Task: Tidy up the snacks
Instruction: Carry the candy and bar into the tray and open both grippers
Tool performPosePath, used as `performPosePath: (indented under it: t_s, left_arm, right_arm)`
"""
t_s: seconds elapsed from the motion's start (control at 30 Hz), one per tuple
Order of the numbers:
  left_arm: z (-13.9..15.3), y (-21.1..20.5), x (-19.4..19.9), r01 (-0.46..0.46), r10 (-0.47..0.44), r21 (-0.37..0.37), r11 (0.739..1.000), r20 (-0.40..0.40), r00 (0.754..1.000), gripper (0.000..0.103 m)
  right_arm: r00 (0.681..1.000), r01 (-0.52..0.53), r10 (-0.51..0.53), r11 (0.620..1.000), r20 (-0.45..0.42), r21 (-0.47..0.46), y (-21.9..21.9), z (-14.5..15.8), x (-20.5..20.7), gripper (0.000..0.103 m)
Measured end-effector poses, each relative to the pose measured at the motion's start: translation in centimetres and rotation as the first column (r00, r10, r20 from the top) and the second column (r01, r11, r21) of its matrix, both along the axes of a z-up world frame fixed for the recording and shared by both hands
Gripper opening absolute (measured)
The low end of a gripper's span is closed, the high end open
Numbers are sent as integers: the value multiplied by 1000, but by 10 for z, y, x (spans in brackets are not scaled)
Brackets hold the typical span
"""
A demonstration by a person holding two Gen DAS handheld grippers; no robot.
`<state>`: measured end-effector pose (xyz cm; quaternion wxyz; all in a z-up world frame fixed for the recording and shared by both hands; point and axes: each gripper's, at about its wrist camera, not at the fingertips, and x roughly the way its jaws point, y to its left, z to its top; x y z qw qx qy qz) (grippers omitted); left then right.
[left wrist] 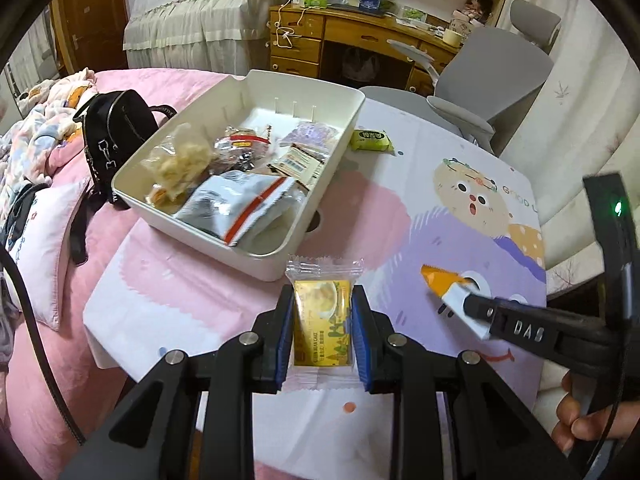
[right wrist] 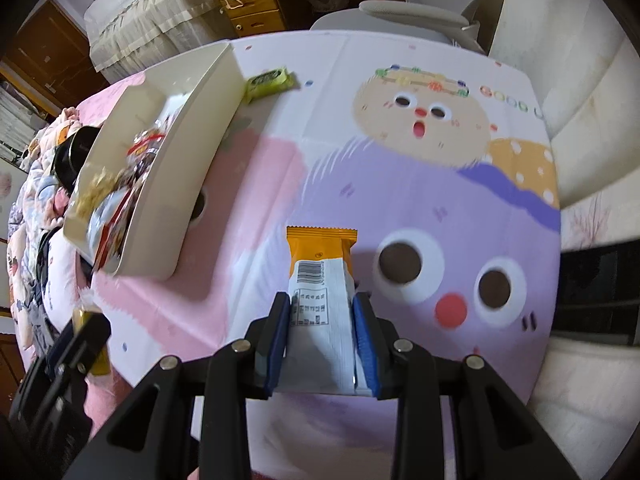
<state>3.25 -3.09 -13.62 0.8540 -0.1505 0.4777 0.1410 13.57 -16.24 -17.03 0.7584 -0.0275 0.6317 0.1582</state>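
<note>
1. The left tongs pinched a clear-wrapped yellow bean cake, held above the worktop.
2. The right tongs pinched an orange-and-white snack packet, also above the worktop.
3. In the left wrist view, the white bin sat at 12 o'clock from the bean cake, filled with bagged snacks.
4. A green snack pack lay on the worktop just beside the bin's far corner, at 1 o'clock.
5. A black backpack rested on the pink bed at 10 o'clock.
</note>
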Motion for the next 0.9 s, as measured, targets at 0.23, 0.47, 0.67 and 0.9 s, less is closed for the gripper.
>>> performPosePath:
  t_s: [0.23, 0.47, 0.67, 0.9]
  left_arm:
    - [21, 32, -18, 17, -14, -36, 999, 79, 997, 25]
    - [44, 69, -11, 142, -129, -77, 987, 158, 979, 25]
    - [68, 106, 12, 280, -262, -57, 958, 209, 942, 25]
    - [80, 148, 45, 418, -402, -23, 908, 235, 885, 25]
  right_arm:
    - [999, -14, 14, 1000, -38, 18, 12, -1, -26, 32]
    - [999, 8, -8, 1000, -37, 1, 26, 0, -36, 32]
    - [991, 129, -127, 991, -51, 28, 39, 15, -41, 32]
    - [972, 233, -233, 969, -10, 84, 74, 44, -32, 32]
